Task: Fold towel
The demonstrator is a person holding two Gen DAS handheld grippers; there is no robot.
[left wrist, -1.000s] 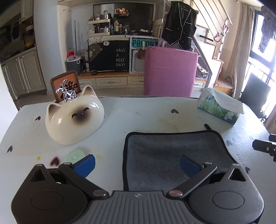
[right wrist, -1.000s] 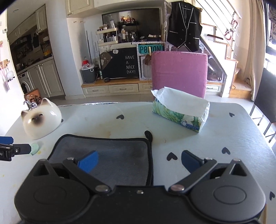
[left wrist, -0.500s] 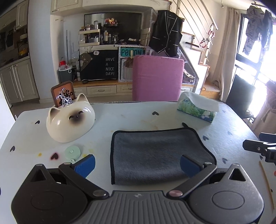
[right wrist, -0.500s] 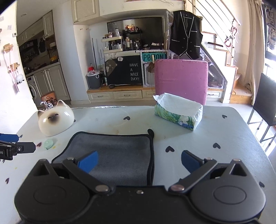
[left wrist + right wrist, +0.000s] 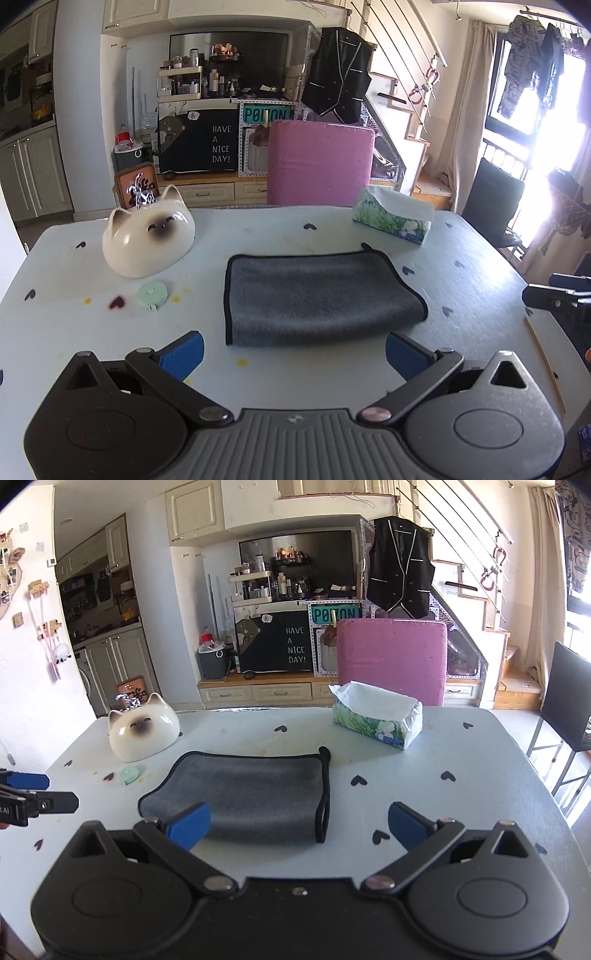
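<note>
Towel folded on table, untouched

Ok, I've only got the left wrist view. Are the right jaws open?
Observer: Yes, the right gripper has its jaws wide apart, holding nothing.
Operator: Is it at the towel?
Observer: In its own view, its left finger overlaps the towel's near edge; the other is off it.
Operator: Folded already?
Observer: Two black hem lines run along its right edge, so it looks doubled.
</note>
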